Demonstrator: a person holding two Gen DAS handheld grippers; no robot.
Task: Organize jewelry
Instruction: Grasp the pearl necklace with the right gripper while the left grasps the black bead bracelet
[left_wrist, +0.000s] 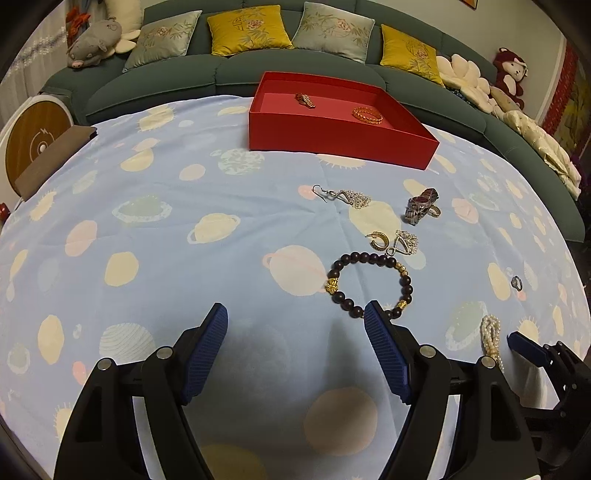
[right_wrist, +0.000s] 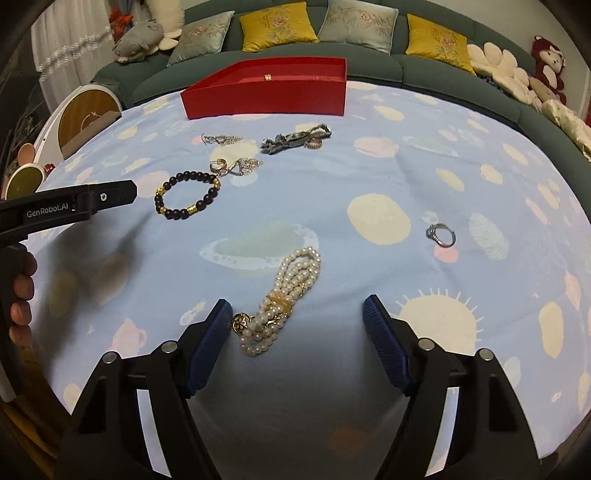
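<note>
four cushions (left_wrist: 291, 31) behind planet-print cloth (left_wrist: 166, 258)

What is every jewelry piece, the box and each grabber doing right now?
Red box: open, two gold pieces inside.
Dark bead bracelet: flat on cloth, untouched.
Pearl bracelet: bunched, lying between right gripper fingers, not squeezed.
Silver ring: alone on cloth.
Left gripper: open, empty.
Right gripper: open.
</note>
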